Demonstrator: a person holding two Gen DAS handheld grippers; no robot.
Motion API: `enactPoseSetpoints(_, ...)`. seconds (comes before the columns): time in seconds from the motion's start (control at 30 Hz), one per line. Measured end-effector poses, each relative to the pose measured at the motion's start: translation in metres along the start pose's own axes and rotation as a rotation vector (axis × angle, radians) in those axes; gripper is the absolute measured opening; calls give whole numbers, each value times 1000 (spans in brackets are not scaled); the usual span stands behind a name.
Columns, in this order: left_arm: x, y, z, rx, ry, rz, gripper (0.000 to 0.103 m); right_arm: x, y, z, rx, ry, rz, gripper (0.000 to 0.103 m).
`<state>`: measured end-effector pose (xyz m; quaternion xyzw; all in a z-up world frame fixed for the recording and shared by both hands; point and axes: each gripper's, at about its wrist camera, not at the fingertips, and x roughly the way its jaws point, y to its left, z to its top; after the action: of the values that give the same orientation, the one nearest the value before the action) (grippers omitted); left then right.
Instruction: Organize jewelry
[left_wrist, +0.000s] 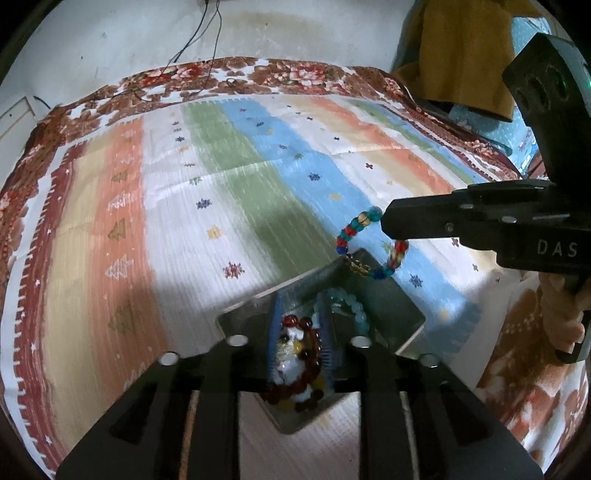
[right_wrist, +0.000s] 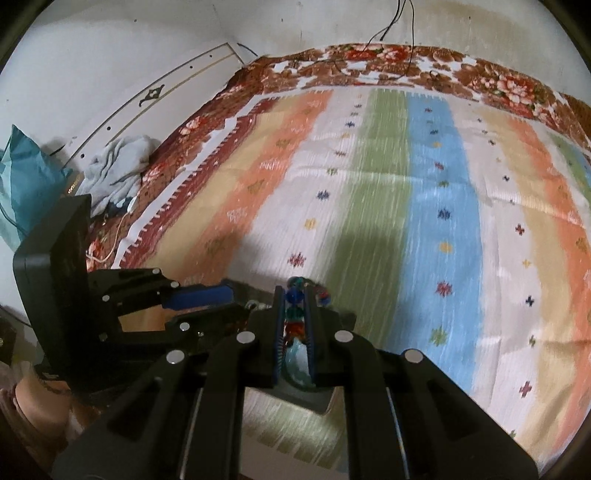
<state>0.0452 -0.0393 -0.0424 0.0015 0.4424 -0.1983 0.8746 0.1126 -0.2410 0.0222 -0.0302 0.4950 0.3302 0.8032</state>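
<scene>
A metal tray (left_wrist: 399, 306) lies on the striped cloth. In it are a dark red bead bracelet (left_wrist: 306, 373) and a pale blue bead bracelet (left_wrist: 351, 302). My left gripper (left_wrist: 301, 308) hangs over the tray with its blue pads apart. The red bracelet lies below and between them, not pinched. From the right, my right gripper (left_wrist: 386, 223) reaches in, shut on a multicoloured bead bracelet (left_wrist: 345, 236) that dangles over the tray's far corner. In the right wrist view those beads (right_wrist: 295, 293) sit clamped between the pads of the right gripper (right_wrist: 295, 306), with the left gripper (right_wrist: 229, 299) beside it at the left.
A striped cloth (left_wrist: 221, 184) covers a floral blanket (left_wrist: 280, 70) on a bed against a white wall, with thin cables (left_wrist: 207, 44) trailing onto it. A yellow cloth (left_wrist: 465, 51) hangs at the back right. A crumpled grey cloth (right_wrist: 118, 158) and a teal cushion (right_wrist: 26, 177) lie at the left.
</scene>
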Motion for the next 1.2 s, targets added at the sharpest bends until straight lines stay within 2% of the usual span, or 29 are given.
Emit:
enactPoseSetpoints(0.03,-2,-1,-4,1,-2,3,37,0,0,-3,3,5,6,14)
enactPoseSetpoints(0.1,-4,-3,-10,4,1,11,42,-3,1,-11,6,4,8,25)
enactPoseSetpoints(0.13,-5,-4,-13,2,1,16,46,-5,1,-14,9,2,7,36)
enactPoseSetpoints(0.17,-6,-5,-16,2,-1,20,53,-6,1,-17,8,1,9,41)
enactPoseSetpoints(0.23,-9,-6,-21,-1,-1,25,54,-10,1,-23,9,-6,15,44)
enactPoseSetpoints(0.27,-10,-5,-23,-5,-3,35,60,-12,2,-26,12,-8,13,51)
enactPoseSetpoints(0.43,-19,-3,-29,-25,-31,73,74,-20,4,-37,12,-33,-11,64)
enactPoseSetpoints(0.5,-22,-3,-30,-30,-42,87,81,-25,4,-40,21,-50,-8,66)
enactPoseSetpoints(0.57,-27,-3,-33,-33,-59,107,86,-30,5,-43,28,-74,-17,74)
enactPoseSetpoints(0.8,-44,-5,-39,-40,-118,118,97,-49,18,-59,-20,-172,-81,89)
enactPoseSetpoints(0.97,-56,-8,-44,-41,-166,137,97,-59,28,-74,-46,-224,-113,97)
enactPoseSetpoints(1.1,-62,-10,-46,-47,-188,189,97,-61,35,-85,-72,-246,-142,98)
enactPoseSetpoints(1.2,-65,-12,-48,-55,-186,199,97,-64,40,-92,-89,-275,-163,98)
